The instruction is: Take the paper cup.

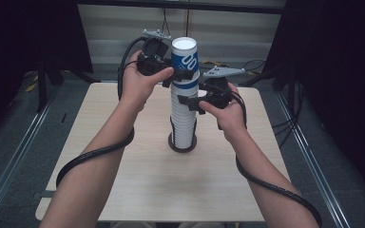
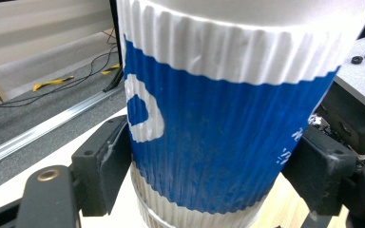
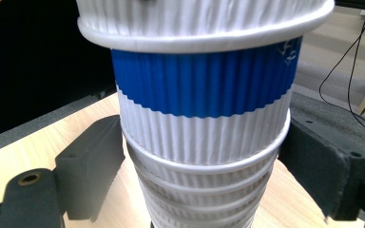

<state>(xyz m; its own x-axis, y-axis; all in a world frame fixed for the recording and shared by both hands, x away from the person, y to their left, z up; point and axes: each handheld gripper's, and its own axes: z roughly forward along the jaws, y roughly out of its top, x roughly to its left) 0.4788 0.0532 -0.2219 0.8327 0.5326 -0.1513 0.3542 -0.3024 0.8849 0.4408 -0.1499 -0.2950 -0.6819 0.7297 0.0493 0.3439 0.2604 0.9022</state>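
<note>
The step in hand looked like parting the top cup point(image 1: 185, 59) from the tall stack of cups point(image 1: 182, 121) that stood near the middle of the counter point(image 1: 123, 190), a little toward its far edge. To do it well, the left claw point(image 1: 167, 76) would best lift straight up along the stack's axis, without squeezing hard enough to dent the ribbed wall, while the right claw point(image 1: 196, 102) steadied the cups below so the whole column did not rise or tip off its dark round base point(image 1: 182, 143).

In the left gripper view the left claw's jaws pressed both sides of the top cup, clamped on its blue band. In the right gripper view the right claw's jaws stood just beside the stack on either side, close to its rims; whether they touched it I could not tell.

The top cup was corrugated paper, white at the rim, with a wide blue band carrying white lettering. The cups beneath were nested closely, their rolled rims showing as tight white rings.
</note>
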